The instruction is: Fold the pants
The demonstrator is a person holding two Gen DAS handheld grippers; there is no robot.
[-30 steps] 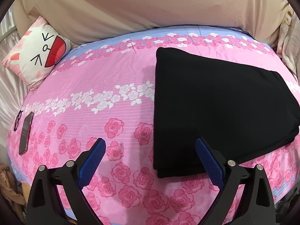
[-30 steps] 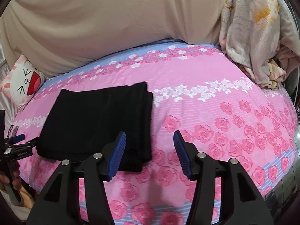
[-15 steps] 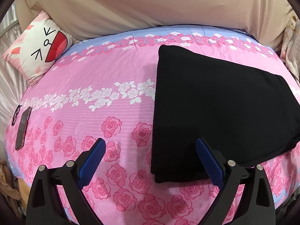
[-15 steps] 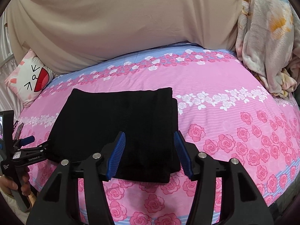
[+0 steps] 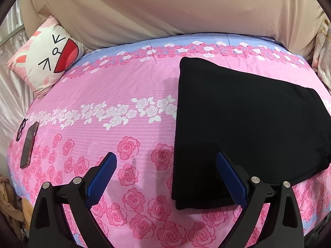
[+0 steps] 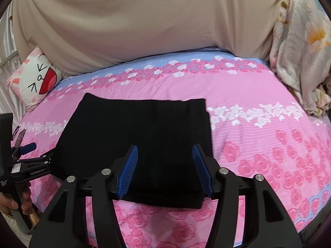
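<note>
Black pants [image 5: 244, 124] [image 6: 136, 134] lie folded into a flat rectangle on the pink rose-print bedspread [image 5: 124, 103] [image 6: 258, 136]. My left gripper [image 5: 166, 161] hovers open over the pants' near left corner, its right finger above the cloth and its left finger above bare bedspread. My right gripper [image 6: 164, 150] hangs open above the near edge of the folded pants, with nothing pinched between its blue pads [image 6: 129, 171]. In the right wrist view the left gripper [image 6: 26, 159] shows at the far left, held by a hand [image 6: 8, 203].
A cat-face cushion [image 5: 45, 60] leans at the back left against a beige fabric backdrop [image 5: 165, 10]. A phone [image 5: 29, 144] and glasses [image 5: 20, 129] lie at the bed's left edge. A crumpled floral blanket [image 6: 300, 47] is piled at the back right.
The right gripper has swung leftward, from beside the pants' right edge to directly over them. The left gripper has stayed nearly still. Both remain open.
</note>
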